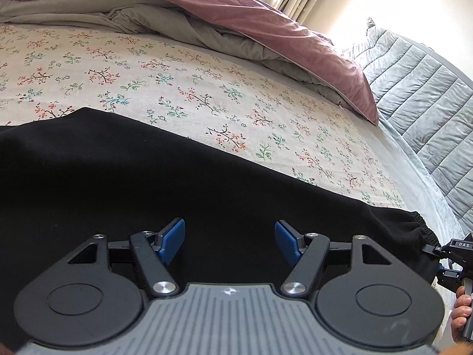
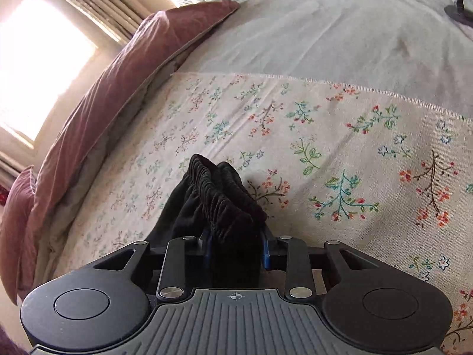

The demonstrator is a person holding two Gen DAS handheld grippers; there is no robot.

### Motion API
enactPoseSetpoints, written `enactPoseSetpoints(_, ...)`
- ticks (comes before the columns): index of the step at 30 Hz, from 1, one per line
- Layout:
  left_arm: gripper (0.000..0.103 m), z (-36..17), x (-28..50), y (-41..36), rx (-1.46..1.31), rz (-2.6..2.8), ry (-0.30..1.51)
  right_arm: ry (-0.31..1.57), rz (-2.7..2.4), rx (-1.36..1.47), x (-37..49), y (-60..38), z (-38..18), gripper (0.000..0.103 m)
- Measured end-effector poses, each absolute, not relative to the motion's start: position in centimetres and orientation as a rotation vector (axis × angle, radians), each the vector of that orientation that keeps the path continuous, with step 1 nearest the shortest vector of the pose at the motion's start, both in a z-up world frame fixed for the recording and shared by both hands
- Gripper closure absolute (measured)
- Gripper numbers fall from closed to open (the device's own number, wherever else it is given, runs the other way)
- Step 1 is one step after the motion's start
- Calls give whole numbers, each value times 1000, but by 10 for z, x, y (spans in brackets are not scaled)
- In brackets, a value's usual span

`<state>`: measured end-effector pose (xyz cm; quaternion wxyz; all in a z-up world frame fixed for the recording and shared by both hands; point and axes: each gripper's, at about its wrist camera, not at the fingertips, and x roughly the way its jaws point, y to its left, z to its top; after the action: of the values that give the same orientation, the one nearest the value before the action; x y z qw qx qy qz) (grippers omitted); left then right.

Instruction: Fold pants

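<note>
Floral bedsheet (image 2: 340,148); right tongs (image 2: 236,251) clamp pants (image 2: 218,201), seemingly waistband.

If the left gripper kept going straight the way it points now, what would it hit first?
Most likely the black pants: the left gripper is open and black fabric fills the view just ahead of its fingers. The floral sheet comes only beyond. Depth is uncertain.

The pants (image 1: 147,177) are plain black. The bedsheet (image 1: 207,88) is cream, printed with small red, teal and blue flower sprigs. The duvet (image 1: 266,20) is dusty mauve over grey. The tongs' pads (image 1: 171,239) are blue.
</note>
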<state>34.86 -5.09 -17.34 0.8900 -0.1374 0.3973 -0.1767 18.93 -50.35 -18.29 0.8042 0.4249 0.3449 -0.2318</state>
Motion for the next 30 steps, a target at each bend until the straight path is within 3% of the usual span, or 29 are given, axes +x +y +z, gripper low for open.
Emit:
enactPoseSetpoints(10, 16, -166, 352, -13, -482, -388, 816, 453, -242, 7, 215, -300, -78, 75)
enactPoseSetpoints(13, 15, -167, 353, 5, -574, -388, 814, 496, -41, -262, 215, -214, -91, 75)
enactPoseSetpoints(18, 13, -174, 355, 23, -667, -376, 844, 664, 217, -690, 210, -114, -163, 74)
enactPoseSetpoints(19, 13, -176, 355, 25, -674, -377, 853, 667, 229, -751, 207, -105, -173, 70)
enactPoseSetpoints(20, 12, -177, 356, 26, -680, -381, 861, 653, 229, -804, 203, -101, -181, 68)
enactPoseSetpoints(22, 12, -177, 357, 27, -694, -392, 873, 629, 229, -850, 199, -101, -186, 54)
enactPoseSetpoints(25, 11, -177, 356, 28, -708, -412, 880, 645, 222, -765, 206, -114, -177, 47)
enactPoseSetpoints(28, 9, -177, 355, 21, -706, -435, 897, 664, 217, -703, 211, -123, -172, 45)
enactPoseSetpoints(30, 9, -179, 355, 16, -727, -473, 924, 688, 232, -677, 218, -124, -172, 51)
